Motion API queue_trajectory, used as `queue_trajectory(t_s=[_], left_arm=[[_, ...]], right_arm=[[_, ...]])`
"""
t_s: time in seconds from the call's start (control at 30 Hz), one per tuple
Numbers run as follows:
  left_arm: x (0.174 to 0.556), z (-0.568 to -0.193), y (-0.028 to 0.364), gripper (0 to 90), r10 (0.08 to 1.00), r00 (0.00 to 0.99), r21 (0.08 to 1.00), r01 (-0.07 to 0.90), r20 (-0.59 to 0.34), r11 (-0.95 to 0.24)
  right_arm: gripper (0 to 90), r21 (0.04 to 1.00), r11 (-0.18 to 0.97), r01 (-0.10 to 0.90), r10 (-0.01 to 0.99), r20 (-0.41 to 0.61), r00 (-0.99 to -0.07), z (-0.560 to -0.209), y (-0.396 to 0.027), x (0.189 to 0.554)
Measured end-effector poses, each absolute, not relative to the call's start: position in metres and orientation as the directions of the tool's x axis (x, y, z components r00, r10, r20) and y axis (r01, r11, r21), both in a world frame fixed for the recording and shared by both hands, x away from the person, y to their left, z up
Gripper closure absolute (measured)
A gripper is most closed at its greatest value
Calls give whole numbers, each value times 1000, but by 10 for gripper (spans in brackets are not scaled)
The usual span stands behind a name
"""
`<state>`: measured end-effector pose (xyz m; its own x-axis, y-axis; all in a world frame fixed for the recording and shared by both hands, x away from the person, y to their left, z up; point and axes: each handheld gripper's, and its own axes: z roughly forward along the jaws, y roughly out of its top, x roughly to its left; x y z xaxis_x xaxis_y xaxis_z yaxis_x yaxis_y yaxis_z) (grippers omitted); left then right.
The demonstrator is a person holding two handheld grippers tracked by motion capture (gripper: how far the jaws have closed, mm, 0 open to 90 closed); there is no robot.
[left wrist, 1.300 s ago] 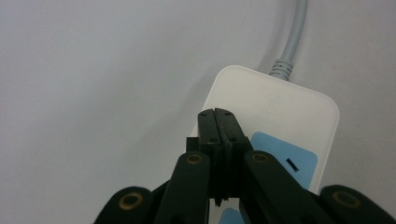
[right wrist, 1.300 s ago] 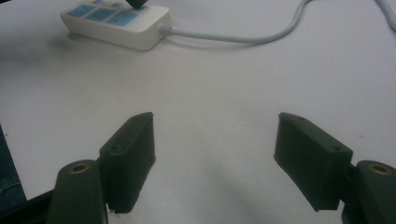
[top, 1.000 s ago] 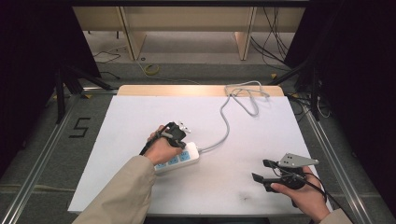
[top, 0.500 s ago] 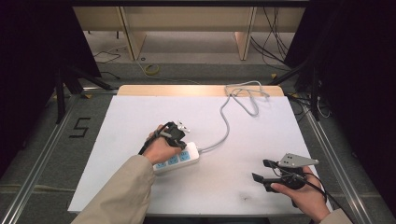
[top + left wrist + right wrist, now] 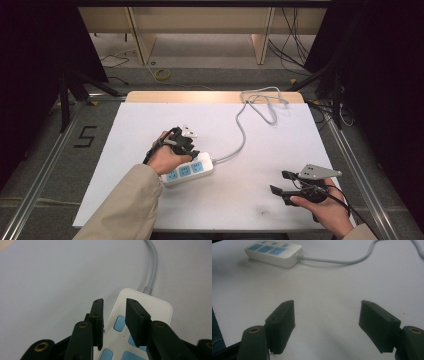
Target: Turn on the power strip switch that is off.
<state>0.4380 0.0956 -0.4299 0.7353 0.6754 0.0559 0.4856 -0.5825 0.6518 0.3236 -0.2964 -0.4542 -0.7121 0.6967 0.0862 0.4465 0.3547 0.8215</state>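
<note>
A white power strip with blue sockets lies on the white table, left of centre. Its grey cable runs to a loose coil at the far edge. My left gripper hovers right over the strip's cable end. In the left gripper view its jaws have just been opening and stand apart above the strip, with nothing pinched between them. My right gripper rests low at the front right, open and wide, its jaws pointing across bare table toward the strip.
The cable's coil lies by the wooden strip at the table's far edge. A dark smudge marks the table near the front. Metal rails frame the table on both sides, and shelving and loose wires lie beyond it.
The left hand stays over the power strip with barely any shift. The right hand has not moved.
</note>
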Motion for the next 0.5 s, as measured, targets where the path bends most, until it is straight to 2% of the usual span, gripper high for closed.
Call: queue_trajectory(t_s=[0.23, 0.5], left_arm=[[433, -428, 108, 492, 660, 748, 660, 461, 70, -593], [425, -427, 123, 313, 690, 720, 676, 472, 75, -566]], right_arm=[[289, 822, 353, 447, 697, 88, -712, -454, -296, 324], [288, 821, 354, 447, 698, 86, -711, -454, -297, 324]])
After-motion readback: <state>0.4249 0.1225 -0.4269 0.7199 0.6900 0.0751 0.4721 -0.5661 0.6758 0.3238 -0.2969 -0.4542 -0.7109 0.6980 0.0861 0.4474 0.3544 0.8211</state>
